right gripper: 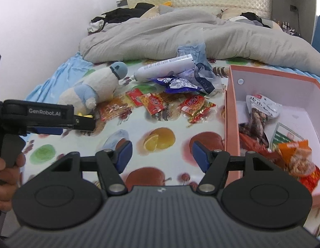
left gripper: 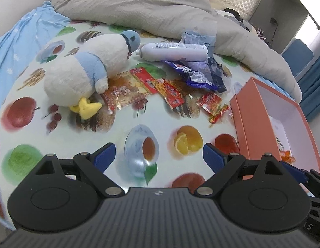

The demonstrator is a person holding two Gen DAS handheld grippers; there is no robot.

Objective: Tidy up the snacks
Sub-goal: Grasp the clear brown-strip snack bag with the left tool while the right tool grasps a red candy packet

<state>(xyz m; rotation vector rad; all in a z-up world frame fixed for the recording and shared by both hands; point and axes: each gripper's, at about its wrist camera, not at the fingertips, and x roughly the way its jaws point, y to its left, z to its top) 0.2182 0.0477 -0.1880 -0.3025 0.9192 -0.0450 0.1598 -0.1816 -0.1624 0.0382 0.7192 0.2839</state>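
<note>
Fruit-printed sheeting is covering the bed (left gripper: 25, 136), with the pink box (right gripper: 232, 124) sitting at its right, already holding several snacks. Red snack packets (right gripper: 155, 101) are lying loose beside the plush penguin (left gripper: 81, 76). Left gripper (left gripper: 158, 155) and right gripper (right gripper: 161, 153) are hovering, jaws apart, empty; approaching low over the open sheet looks safest, clearing the box wall.

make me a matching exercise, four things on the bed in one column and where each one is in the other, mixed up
Things:
1. white and blue plush duck
2. white plastic bottle
3. clear packet of brown twisted snacks
4. red and yellow snack packet

Places:
A. inside the pink cardboard box
B. lying on its side by the grey duvet
C. flat on the fruit-print sheet, just left of the box
D. left of the loose snack packets

Pairs: 1-D, 2-B, 3-A, 4-C
</note>
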